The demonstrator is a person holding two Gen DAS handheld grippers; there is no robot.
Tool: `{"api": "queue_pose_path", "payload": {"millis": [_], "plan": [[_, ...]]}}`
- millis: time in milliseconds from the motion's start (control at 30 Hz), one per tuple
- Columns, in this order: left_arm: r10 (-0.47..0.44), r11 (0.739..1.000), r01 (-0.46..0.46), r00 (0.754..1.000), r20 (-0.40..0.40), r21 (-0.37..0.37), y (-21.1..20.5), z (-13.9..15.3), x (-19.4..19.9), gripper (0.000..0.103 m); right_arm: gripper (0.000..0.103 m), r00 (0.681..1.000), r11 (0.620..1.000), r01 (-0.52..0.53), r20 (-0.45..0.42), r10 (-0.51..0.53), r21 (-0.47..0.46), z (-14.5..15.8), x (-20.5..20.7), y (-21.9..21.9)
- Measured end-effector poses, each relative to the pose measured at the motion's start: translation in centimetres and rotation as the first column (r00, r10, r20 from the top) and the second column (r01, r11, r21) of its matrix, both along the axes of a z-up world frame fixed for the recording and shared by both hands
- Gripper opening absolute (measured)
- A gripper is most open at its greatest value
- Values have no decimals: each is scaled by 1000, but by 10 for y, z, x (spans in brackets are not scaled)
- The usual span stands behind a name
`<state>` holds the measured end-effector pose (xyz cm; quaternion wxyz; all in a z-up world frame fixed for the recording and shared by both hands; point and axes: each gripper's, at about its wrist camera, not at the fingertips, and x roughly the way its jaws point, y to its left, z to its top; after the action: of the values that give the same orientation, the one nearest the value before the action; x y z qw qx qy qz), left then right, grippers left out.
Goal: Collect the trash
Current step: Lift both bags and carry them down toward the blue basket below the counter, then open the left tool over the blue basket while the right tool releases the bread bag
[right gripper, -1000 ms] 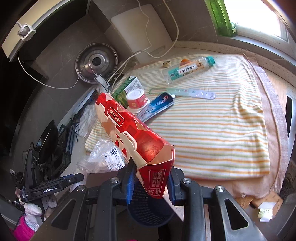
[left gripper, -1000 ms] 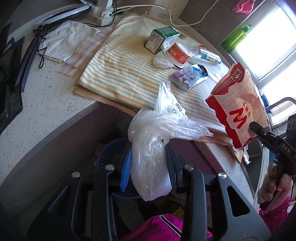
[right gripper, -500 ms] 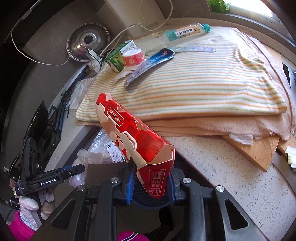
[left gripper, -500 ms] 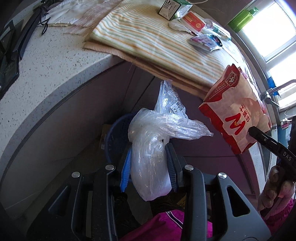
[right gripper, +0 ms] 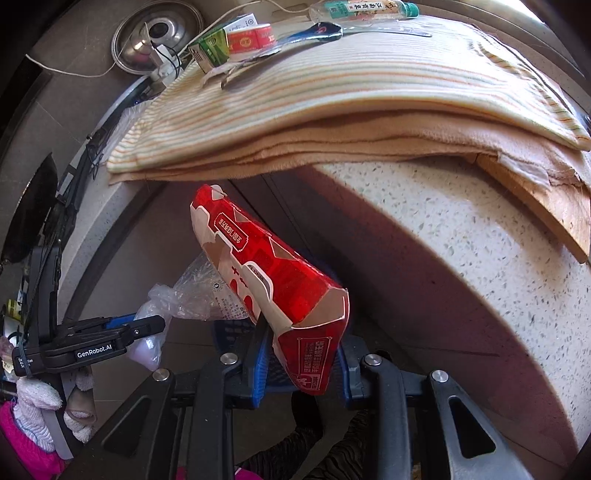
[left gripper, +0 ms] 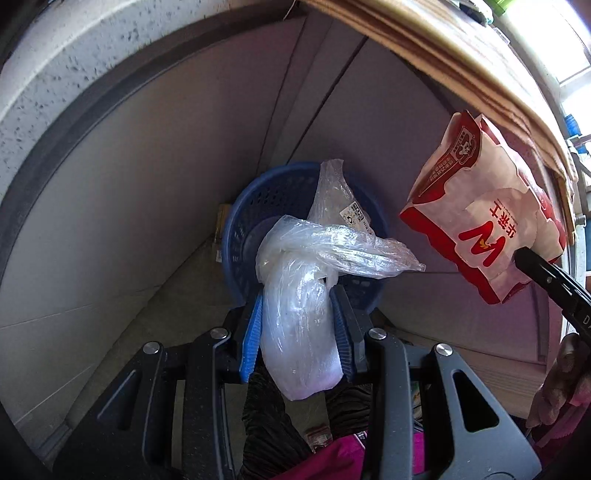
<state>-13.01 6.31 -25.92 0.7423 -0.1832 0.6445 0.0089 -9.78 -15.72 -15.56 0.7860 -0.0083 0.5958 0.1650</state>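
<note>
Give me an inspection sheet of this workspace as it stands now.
Surface: speckled countertop under a striped cloth.
Job's things: clear plastic bag and red paper bag, both above the blue basket on the floor.
Clutter: green carton, red cup, bottle on the cloth.
Grippers: left gripper shut on the plastic bag; right gripper shut on the paper bag.
Cables: white cord by a metal lid.
Surroundings: grey cabinet fronts.
</note>
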Motion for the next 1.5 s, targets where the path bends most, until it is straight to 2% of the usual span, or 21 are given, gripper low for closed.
{"api": "queue_pose_path", "payload": {"millis": [400,700,867,933,1100,1167,1233,1333,1500], "plan": [[-8,1000,11,995,-100,28,-6,-57,13,35,31,999,992,-52,-21,50,-119,-50,2,27],[-17,998,26,989,-146,57,-16,-85,28,35,32,996,979,-74,-57,65,-189,-86,11,34],[-26,997,35,990,-139,64,-20,-88,31,37,35,995,976,-87,-59,76,-202,-91,12,42],[-29,998,37,990,-135,57,-18,-89,31,39,40,995,975,-91,-58,81,-204,-92,12,45],[-25,997,34,992,-126,65,-14,-85,31,42,44,996,974,-86,-55,76,-208,-89,11,47],[-23,997,32,992,-124,67,-12,-84,31,52,49,996,976,-81,-53,72,-204,-91,15,49],[-20,997,28,993,-116,70,-11,-83,31,57,50,996,977,-79,-47,71,-200,-88,15,48],[-16,997,25,993,-116,76,-6,-79,33,57,54,996,978,-79,-43,72,-192,-84,17,47],[-9,996,18,994,-107,83,-6,-73,30,57,54,997,981,-74,-35,69,-178,-76,17,51]]}}
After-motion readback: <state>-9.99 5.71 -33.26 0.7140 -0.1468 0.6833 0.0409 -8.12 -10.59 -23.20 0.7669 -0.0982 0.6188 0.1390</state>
